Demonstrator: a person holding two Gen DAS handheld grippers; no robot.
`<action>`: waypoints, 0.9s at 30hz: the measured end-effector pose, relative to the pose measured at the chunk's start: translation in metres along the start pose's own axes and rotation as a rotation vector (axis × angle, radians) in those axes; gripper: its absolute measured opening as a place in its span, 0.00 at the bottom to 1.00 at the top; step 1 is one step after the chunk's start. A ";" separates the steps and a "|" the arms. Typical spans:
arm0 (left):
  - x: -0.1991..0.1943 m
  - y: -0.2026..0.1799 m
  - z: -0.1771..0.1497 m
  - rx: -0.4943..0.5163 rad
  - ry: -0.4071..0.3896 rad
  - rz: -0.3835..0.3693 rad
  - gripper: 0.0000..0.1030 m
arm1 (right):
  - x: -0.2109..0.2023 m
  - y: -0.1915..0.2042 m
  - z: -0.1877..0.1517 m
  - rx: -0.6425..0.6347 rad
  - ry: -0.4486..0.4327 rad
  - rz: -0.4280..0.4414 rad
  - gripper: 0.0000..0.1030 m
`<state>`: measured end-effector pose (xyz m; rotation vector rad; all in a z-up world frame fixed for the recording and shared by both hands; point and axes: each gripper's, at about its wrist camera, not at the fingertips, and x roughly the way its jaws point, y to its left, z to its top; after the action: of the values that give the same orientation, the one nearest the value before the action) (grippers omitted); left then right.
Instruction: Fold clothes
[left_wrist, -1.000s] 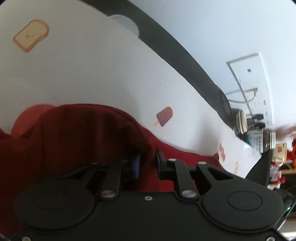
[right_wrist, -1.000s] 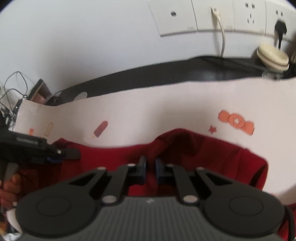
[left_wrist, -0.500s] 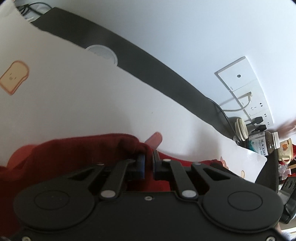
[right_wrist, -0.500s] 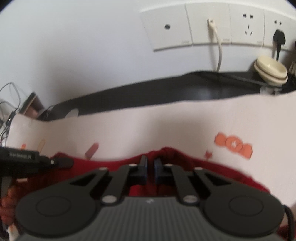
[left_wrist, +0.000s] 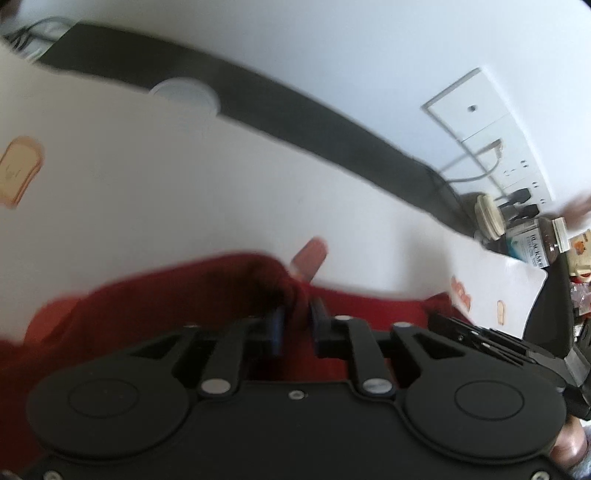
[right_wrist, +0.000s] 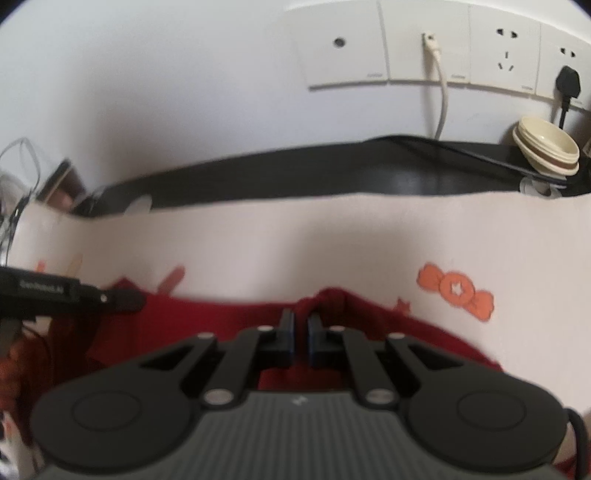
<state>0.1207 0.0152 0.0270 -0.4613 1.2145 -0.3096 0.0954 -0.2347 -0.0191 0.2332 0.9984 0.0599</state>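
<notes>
Both pairs of jaws had red cloth between them. On the left gripper (left_wrist: 297, 314) the jaws had just been opening; they stood a little apart with a bunched fold of the red garment (left_wrist: 207, 295) in the gap, and the blur of the left wrist view made it hard to say whether the pads still pressed on it. On the right gripper (right_wrist: 301, 325) the jaws were nearly closed, pinching a raised peak of the same garment (right_wrist: 369, 314) at its far edge.

That garment lay crumpled on a white cloth (right_wrist: 332, 240) printed with small pictures: a slice of toast (left_wrist: 18, 173), an ice lolly (left_wrist: 310, 258) just beyond the left fold, and an orange sweet (right_wrist: 456, 290) near the right one. Beyond the white cloth ran a dark tabletop (right_wrist: 332, 166) against a pale wall with a row of sockets (right_wrist: 443, 48). Stacked cream bowls (right_wrist: 546, 149) stood on the tabletop under the sockets. From the right wrist view the left gripper (right_wrist: 125, 299) reached in from the left edge, over the garment's far side.
</notes>
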 end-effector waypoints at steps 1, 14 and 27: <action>-0.002 0.000 -0.001 -0.001 -0.002 -0.004 0.27 | -0.001 0.000 -0.002 -0.002 0.004 -0.016 0.16; -0.021 -0.066 -0.024 0.203 -0.136 -0.010 0.62 | -0.153 -0.098 -0.043 0.315 -0.277 -0.283 0.34; 0.024 -0.120 -0.080 0.283 -0.049 0.089 0.77 | -0.215 -0.227 -0.203 0.732 -0.313 -0.556 0.35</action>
<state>0.0546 -0.1140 0.0454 -0.1684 1.1191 -0.3855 -0.2037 -0.4557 0.0025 0.6023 0.7078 -0.8384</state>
